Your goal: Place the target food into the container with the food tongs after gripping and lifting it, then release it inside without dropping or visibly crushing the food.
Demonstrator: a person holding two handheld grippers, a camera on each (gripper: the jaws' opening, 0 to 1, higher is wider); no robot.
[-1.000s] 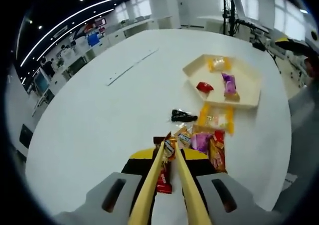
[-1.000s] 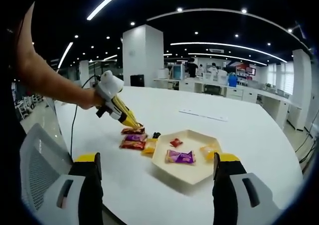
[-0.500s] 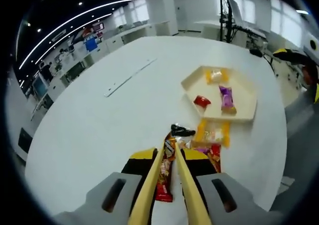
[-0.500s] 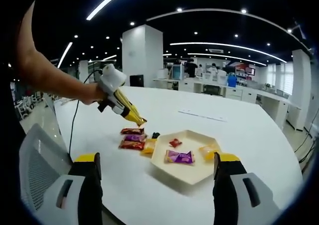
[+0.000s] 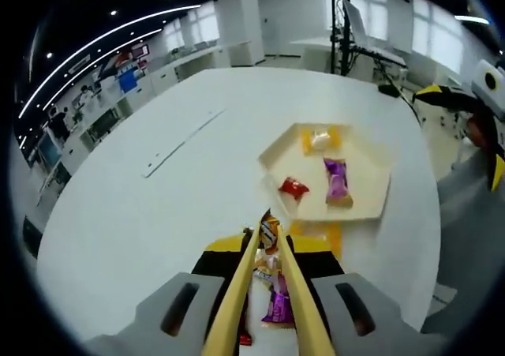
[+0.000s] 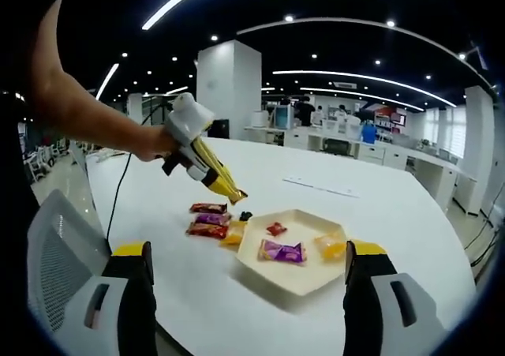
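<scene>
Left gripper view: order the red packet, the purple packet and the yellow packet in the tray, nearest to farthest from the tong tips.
1. The small red packet, at the near left of the cream hexagonal tray, just beyond the yellow tong tips.
2. The purple packet, mid-tray, to the right.
3. The yellow packet, at the tray's far edge.

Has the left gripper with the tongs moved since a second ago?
Yes. In the right gripper view the left gripper has risen off the snack row and shifted toward the tray, carrying a snack.
</scene>
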